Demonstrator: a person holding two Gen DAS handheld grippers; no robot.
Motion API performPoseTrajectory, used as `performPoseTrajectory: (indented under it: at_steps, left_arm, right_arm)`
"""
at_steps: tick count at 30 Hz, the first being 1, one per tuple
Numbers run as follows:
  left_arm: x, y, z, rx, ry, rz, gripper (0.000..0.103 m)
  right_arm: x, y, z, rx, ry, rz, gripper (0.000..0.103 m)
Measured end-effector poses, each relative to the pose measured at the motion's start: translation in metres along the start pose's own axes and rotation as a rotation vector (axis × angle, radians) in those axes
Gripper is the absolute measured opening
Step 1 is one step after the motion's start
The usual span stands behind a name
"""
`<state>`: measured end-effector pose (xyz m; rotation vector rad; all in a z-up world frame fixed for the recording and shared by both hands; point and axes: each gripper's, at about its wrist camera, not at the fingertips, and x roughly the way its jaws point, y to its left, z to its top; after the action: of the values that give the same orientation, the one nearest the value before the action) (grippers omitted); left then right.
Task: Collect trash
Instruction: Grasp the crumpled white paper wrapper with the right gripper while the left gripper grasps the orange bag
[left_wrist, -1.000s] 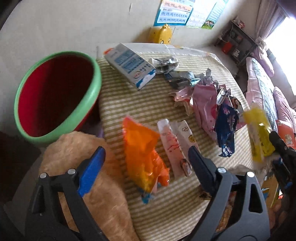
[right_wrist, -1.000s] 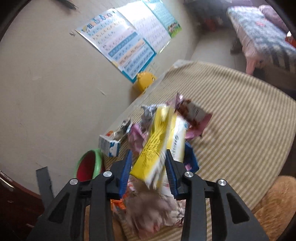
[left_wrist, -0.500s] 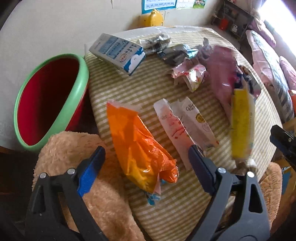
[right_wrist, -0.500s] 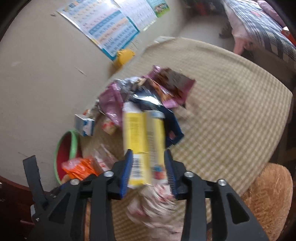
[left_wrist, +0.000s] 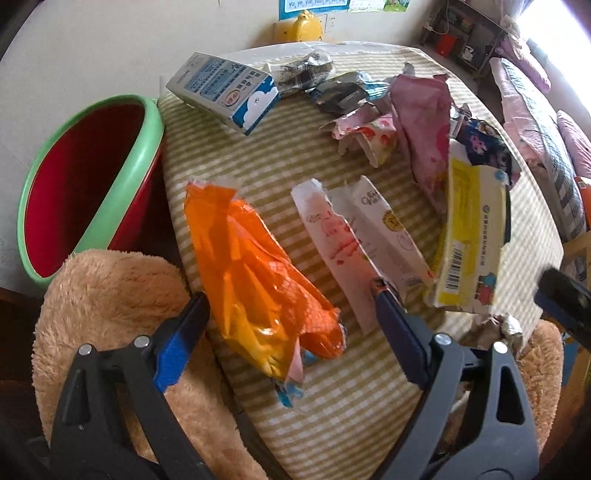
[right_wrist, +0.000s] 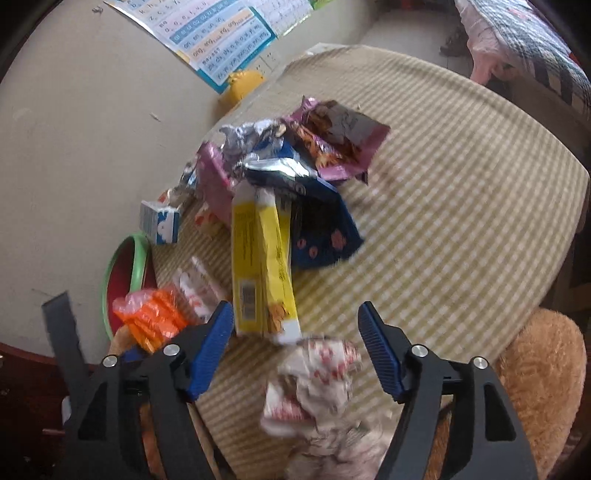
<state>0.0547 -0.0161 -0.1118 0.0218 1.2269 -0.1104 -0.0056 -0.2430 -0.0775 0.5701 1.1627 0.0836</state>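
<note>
My right claw (right_wrist: 295, 328) has just been opening — the yellow box (right_wrist: 258, 266) now lies free on the table (right_wrist: 461, 206) near its front edge, wrappers (right_wrist: 317, 155) crowding behind; left claw (left_wrist: 291, 310) gapes over the orange bag (left_wrist: 255, 280), bin (left_wrist: 88, 184) past the left edge.

Right claw (right_wrist: 295, 332) jaws have just opened; yellow packet (right_wrist: 258, 266), gripped earlier, now lies loose on counter (right_wrist: 461, 221) ahead.

The right half of the desk (right_wrist: 461, 206) is bare striped cloth, free for a gripper to pass. Along the wall edge and the middle, a pile of wrappers (right_wrist: 295, 166), a milk carton (left_wrist: 225, 92) and a yellow box (right_wrist: 260, 266) crowd the surface. At the near edge the orange bag (left_wrist: 251, 280) and crumpled paper (right_wrist: 317, 384) lie in the way, with the red bin (left_wrist: 74, 184) beside the left edge.
</note>
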Motion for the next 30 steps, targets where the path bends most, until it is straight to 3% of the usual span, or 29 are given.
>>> performPoseTrajectory:
  at_steps: [2,4,5,9,15,16,18,20,25,30]
  left_arm:
    - [0.003,-0.003,0.002,0.011,-0.005,0.003,0.084]
    - [0.005,-0.004,0.004,0.011,-0.011,-0.007,0.067]
    - [0.008,-0.004,0.005,0.005,-0.002,-0.03,0.053]
    - [0.005,0.006,0.004,-0.03,-0.005,-0.098,0.045]
    - [-0.019,0.027,0.004,-0.097,-0.06,-0.159,0.043]
    - [-0.025,0.029,0.004,-0.099,-0.078,-0.159,0.043]
    - [-0.04,0.033,0.004,-0.095,-0.128,-0.16,0.042]
    - [-0.054,0.04,0.004,-0.094,-0.17,-0.163,0.042]
    - [-0.074,0.053,0.013,-0.11,-0.254,-0.144,0.043]
    - [-0.088,0.083,0.022,-0.16,-0.329,-0.105,0.043]
  right_arm:
    - [-0.007,0.0,-0.013,-0.033,0.016,-0.025,0.074]
    - [-0.012,-0.001,-0.027,-0.067,0.044,-0.068,0.074]
    - [-0.013,-0.003,-0.033,-0.078,0.061,-0.085,0.074]
    - [-0.018,-0.011,-0.055,-0.084,0.125,-0.124,0.074]
    - [-0.013,-0.011,-0.082,-0.091,0.205,-0.109,0.073]
    - [-0.01,-0.01,-0.087,-0.096,0.22,-0.108,0.07]
    - [-0.006,-0.008,-0.092,-0.108,0.244,-0.13,0.043]
    - [-0.009,-0.007,-0.09,-0.109,0.244,-0.12,0.037]
    - [-0.047,0.008,-0.078,-0.121,0.154,-0.028,0.034]
    - [-0.066,0.064,-0.041,-0.21,0.024,0.053,0.035]
